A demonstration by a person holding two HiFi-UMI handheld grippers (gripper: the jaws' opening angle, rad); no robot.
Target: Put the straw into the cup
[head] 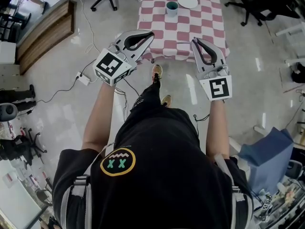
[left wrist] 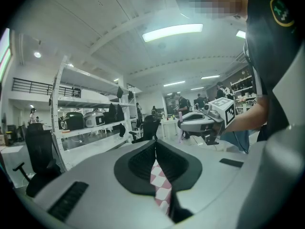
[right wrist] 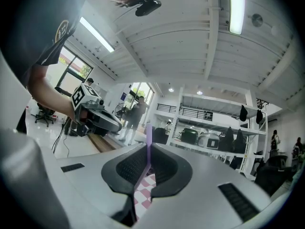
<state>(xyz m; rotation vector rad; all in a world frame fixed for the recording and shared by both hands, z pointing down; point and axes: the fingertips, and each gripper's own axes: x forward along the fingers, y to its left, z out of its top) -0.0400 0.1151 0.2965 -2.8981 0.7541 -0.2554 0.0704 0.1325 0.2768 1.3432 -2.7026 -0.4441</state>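
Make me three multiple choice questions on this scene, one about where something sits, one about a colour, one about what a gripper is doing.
1. Where on the checked table does the cup stand?
A. At the near edge, alone
B. Dead centre
C. At the far end, beside the white plate

2. What colour is the straw?
A. Green
B. Purple
C. White

3. The right gripper is:
A. Shut on the straw
B. Open and empty
C. Shut on the cup

Answers: 1 C, the head view shows the cup next to the plate at the end farthest from the person. 2 B, the right gripper view shows a purple stick rising between the jaws. 3 A, in that view the jaws are closed together on the straw.
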